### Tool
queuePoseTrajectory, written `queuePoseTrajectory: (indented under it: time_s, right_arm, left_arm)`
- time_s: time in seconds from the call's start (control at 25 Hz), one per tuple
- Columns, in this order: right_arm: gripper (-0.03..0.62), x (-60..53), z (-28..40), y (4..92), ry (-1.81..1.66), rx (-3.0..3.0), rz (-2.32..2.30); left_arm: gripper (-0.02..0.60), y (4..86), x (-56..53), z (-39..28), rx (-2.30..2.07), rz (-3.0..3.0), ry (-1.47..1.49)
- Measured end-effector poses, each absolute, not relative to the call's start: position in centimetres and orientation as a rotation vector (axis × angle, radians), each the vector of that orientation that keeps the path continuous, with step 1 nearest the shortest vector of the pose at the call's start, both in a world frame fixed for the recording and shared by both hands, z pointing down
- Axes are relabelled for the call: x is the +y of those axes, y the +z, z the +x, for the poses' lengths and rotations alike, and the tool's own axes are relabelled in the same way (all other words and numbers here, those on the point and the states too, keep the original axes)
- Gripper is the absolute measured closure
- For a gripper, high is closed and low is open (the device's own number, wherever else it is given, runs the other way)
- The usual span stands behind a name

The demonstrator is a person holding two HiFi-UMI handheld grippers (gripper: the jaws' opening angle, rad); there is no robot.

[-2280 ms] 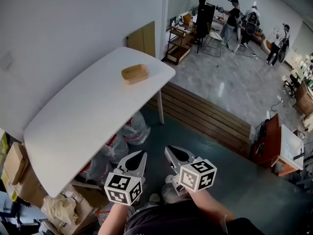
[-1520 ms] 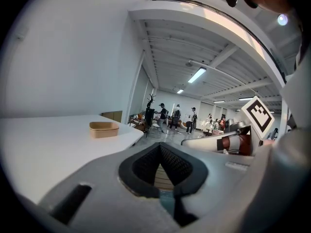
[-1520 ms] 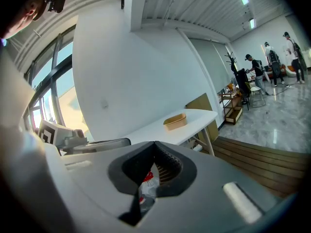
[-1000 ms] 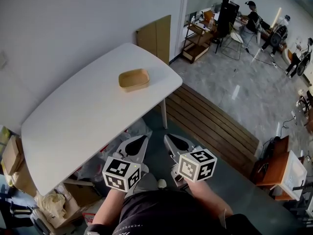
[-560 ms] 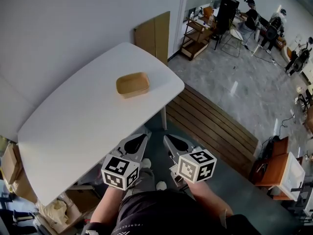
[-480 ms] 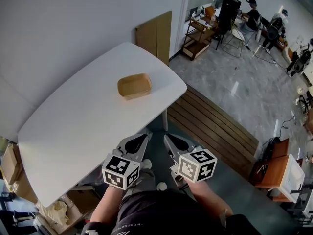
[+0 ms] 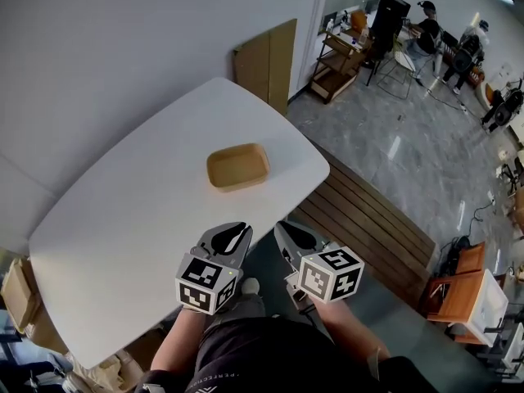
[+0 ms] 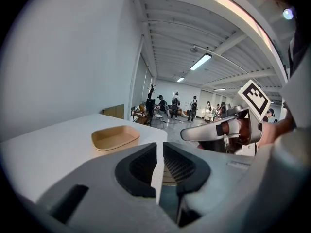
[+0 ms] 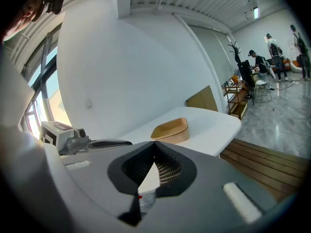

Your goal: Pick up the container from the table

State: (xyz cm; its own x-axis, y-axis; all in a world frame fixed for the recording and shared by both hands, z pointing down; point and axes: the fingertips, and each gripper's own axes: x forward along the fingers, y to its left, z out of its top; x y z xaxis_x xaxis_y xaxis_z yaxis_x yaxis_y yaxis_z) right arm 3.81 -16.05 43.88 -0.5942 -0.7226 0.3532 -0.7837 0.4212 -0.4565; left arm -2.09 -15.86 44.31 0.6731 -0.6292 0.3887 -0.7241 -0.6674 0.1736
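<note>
A shallow tan container (image 7: 237,167) lies on the white table (image 7: 123,211), towards its far right end. Both grippers hover side by side over the table's near edge, well short of the container and pointing at it. My left gripper (image 7: 240,229) is opening: a narrow slit shows between its jaws, with nothing in it. In the left gripper view the container (image 8: 115,138) lies ahead, left of the left gripper (image 8: 159,144). My right gripper (image 7: 280,227) is shut and empty. In the right gripper view the container (image 9: 171,129) lies just beyond the right gripper (image 9: 154,143).
A cardboard panel (image 7: 266,60) leans on the wall behind the table. A wooden slatted platform (image 7: 368,211) runs right of the table. Boxes (image 7: 16,293) sit under its left end. People (image 7: 426,23) and a shelf (image 7: 340,56) stand far back.
Both grippers have come forward to the table's near edge, and the container now lies closer ahead. The left jaws, shut before, have parted a little.
</note>
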Motion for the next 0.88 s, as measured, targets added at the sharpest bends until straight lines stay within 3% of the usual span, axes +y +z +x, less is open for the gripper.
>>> queuePoseTrajectory:
  time_s: [0.32, 0.88]
  right_arm:
    - [0.592, -19.7, 0.4, 44.7, 0.926, -2.525, 1.354]
    - [0.592, -25.0, 1.3, 45.3, 0.957, -2.494, 1.275]
  left_arm:
    - [0.497, 46.0, -19.4, -4.6, -1.025, 2.58, 0.5]
    - [0.461, 47.4, -24.8, -4.4, -1.09, 2.534, 0.593]
